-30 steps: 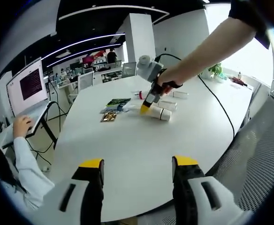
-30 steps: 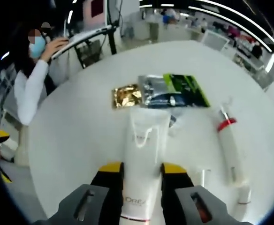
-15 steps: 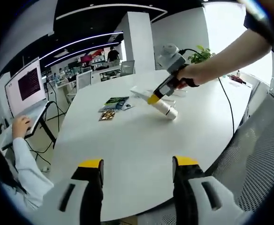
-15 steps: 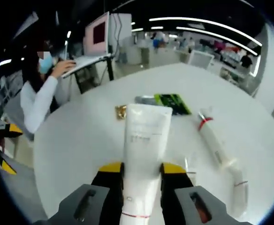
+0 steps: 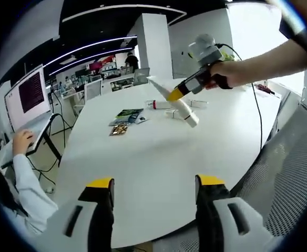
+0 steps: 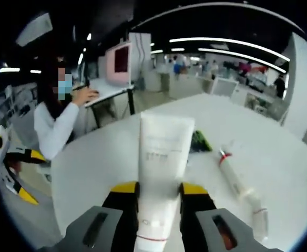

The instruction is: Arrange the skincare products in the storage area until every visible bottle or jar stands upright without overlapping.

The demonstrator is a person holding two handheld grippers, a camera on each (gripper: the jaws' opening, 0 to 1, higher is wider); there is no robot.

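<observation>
Right hand-held gripper (image 6: 157,190) — clamped on white tube (image 6: 161,157) between its jaws | left hand-held gripper (image 5: 155,185) — released

No legible text. The white tube (image 6: 161,157) carries small grey print on its face, too blurred to read. The laptop screen (image 5: 31,98) displays lines of text, too small to read. The sachets (image 5: 126,116) on the bench (image 5: 159,157) show no readable label.

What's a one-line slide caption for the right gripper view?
Right tool shut on a white tube, lifted above the white table where other tubes lie flat.
</observation>
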